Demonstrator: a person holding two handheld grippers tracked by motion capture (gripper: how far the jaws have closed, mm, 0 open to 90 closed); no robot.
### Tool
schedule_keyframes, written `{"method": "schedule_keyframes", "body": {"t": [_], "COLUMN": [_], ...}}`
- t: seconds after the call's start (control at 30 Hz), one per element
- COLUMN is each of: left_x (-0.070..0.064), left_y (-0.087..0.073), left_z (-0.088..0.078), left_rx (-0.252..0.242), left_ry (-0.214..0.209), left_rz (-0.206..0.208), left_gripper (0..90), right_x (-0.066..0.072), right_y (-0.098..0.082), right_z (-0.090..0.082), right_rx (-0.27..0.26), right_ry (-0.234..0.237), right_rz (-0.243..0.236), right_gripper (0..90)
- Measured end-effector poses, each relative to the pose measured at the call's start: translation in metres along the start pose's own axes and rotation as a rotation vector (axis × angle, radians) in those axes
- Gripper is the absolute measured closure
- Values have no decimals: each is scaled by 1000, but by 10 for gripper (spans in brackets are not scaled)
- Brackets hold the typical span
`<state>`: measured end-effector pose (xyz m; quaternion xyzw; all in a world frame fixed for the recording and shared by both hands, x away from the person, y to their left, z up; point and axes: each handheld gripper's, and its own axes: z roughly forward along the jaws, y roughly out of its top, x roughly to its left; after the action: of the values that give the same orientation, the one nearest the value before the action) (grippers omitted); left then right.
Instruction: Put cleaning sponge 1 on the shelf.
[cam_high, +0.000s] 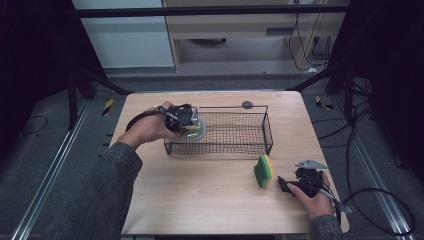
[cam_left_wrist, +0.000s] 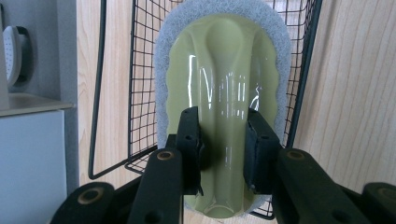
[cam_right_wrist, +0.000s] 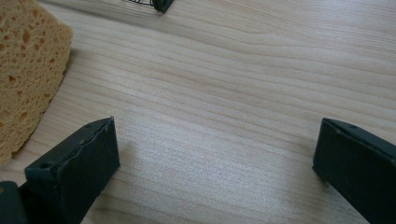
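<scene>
Nearest, the right gripper (cam_high: 286, 186) is resting with jaws spread wide on the table (cam_high: 200, 200), just beside a sponge (cam_high: 264, 171). Farther, the left gripper (cam_left_wrist: 223, 140) is clamping an olive scrubber (cam_left_wrist: 224, 79), apparently over the wire basket's (cam_high: 240, 132) left end.

A sponge (cam_high: 264, 171) — green and yellow — stands on edge on the pale wood tabletop (cam_high: 200, 185), in front of the basket's right end; grey floor (cam_high: 45, 165) lies around.
</scene>
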<state>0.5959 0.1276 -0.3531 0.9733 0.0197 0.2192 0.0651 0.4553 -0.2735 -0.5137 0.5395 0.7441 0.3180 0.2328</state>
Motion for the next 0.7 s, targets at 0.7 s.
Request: {"method": "schedule_keyframes", "body": {"t": [0.7], "left_x": [1], "left_y": [-2], "left_z": [11], "left_rx": [8], "left_ry": [-26], "left_rz": [-10], "left_gripper": [704], "right_x": [0], "right_y": [0], "right_z": [0], "right_rx": [1], "right_ry": [-1], "right_rz": [1], "right_gripper": [5]}}
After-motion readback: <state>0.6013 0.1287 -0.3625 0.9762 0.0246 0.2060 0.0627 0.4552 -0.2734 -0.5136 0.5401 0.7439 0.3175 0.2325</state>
